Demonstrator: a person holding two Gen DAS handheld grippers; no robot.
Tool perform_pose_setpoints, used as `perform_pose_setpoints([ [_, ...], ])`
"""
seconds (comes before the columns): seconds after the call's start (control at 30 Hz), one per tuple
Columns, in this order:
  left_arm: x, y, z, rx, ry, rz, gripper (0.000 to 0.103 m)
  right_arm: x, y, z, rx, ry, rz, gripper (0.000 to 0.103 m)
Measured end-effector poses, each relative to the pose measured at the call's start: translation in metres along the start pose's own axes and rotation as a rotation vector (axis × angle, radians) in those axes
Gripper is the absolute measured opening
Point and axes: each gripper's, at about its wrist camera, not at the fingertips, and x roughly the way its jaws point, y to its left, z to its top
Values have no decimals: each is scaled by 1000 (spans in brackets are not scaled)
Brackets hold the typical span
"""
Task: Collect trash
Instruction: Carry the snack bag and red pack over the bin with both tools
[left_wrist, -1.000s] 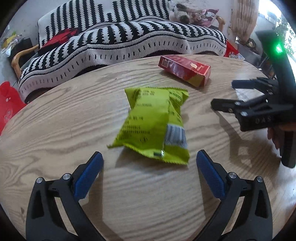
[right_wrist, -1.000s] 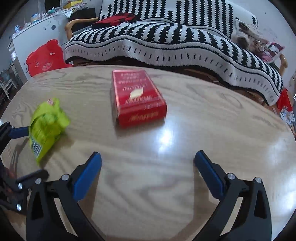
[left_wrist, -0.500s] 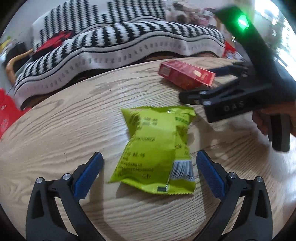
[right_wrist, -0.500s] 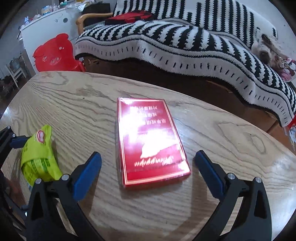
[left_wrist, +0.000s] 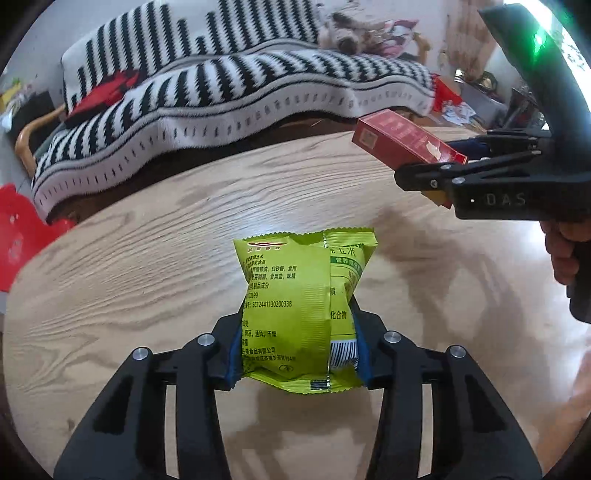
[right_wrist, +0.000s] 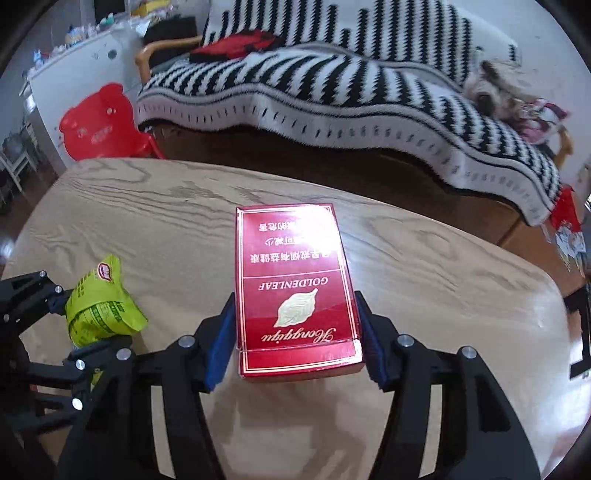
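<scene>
A green snack bag (left_wrist: 295, 310) sits crumpled between the blue pads of my left gripper (left_wrist: 297, 343), whose jaws are closing on it. It hangs a little above the wooden table (left_wrist: 147, 277), with its shadow underneath. My right gripper (right_wrist: 295, 339) has its jaws closing on the sides of a red cigarette box (right_wrist: 295, 288), also held off the table. In the left wrist view the red box (left_wrist: 399, 140) and the right gripper (left_wrist: 454, 157) are at the upper right. In the right wrist view the green bag (right_wrist: 99, 310) and the left gripper (right_wrist: 74, 325) are at the lower left.
A sofa under a black-and-white striped blanket (left_wrist: 221, 92) runs behind the round table's far edge (right_wrist: 424, 277). A red plastic chair (right_wrist: 99, 125) stands at the left, near a white cabinet (right_wrist: 74, 62). A hand (left_wrist: 561, 254) grips the right tool's handle.
Both grippers went from wide open above the table to closed around their items. The green bag and the red box have both come up off the tabletop.
</scene>
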Motion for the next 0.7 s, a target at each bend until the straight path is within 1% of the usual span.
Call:
perform_pose_setpoints([
  [0.1,-33,-33,-6,25,-10,-31,45,-40,-10,-21,51,-15,-22,58],
  [0.23,-72,-84,-22,88,-16,-79,45,-107,-28,-68,123,-47,-54,58],
  [0.3,-92,-112,-35,117,-11,-129,46,-135,-39,-94,165,-66,-53,58],
  [0.37,-107,-136,-47,154,-14,-144,46,-167,-55,-130,220,-79,-49,58],
  [0.43,-120,-160,-59,188,-17,-167,46,-194,-66,-166,250,-81,-63,59],
  [0.5,-135,-188,-75,210,-6,-240,46,-223,-78,-204,283,-82,-68,59],
  [0.53,-142,-203,-83,232,-2,-263,46,-233,-83,-219,295,-82,-67,59],
  [0.63,-156,-241,-103,314,-3,-276,46,-271,-96,-273,319,-72,-83,59],
  [0.7,-162,-269,-120,364,12,-303,46,-289,-100,-309,321,-53,-100,59],
])
